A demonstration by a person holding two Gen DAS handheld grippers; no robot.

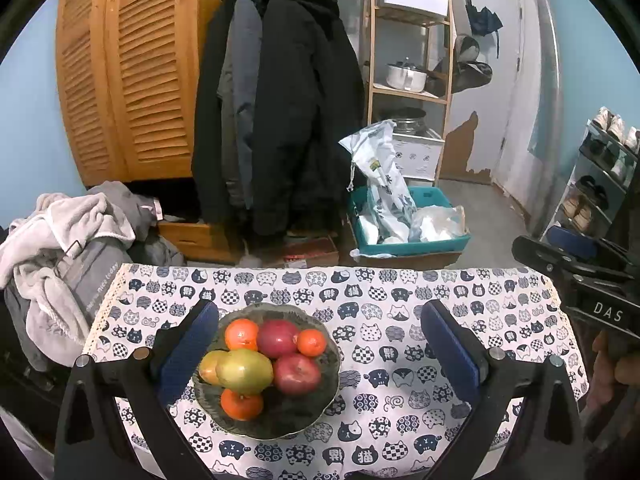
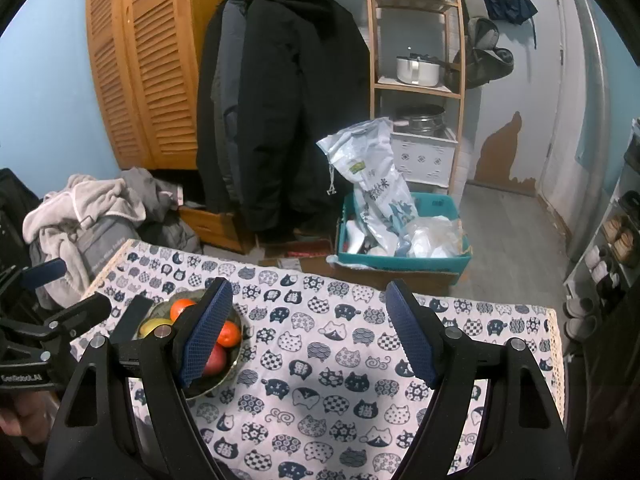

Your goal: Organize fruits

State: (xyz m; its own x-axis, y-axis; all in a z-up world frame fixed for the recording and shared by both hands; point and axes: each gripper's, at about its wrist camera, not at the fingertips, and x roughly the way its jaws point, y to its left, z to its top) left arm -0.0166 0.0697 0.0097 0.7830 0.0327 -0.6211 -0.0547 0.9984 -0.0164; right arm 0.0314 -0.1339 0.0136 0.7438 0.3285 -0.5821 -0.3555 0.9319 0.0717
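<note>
Cat-print tablecloth (image 1: 400, 320) covers table; glass bowl (image 1: 320, 396) near its left edge holds three oranges (image 1: 241, 334), two red apples (image 1: 297, 374), two mangoes (image 1: 244, 371); "DAS" on right gripper (image 2: 308, 332); left gripper (image 1: 320, 344) too gapes wide, both empty.

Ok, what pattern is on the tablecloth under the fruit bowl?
Navy and white cartoon cat faces on the tablecloth, clearest in the right wrist view.

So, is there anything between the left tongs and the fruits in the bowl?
Nothing visible stands in the way. The left tongs are open, and the bowl of fruits sits uncovered on the cat-print tablecloth, seen between the two pads. The right tongs are open, off to the side.
</note>
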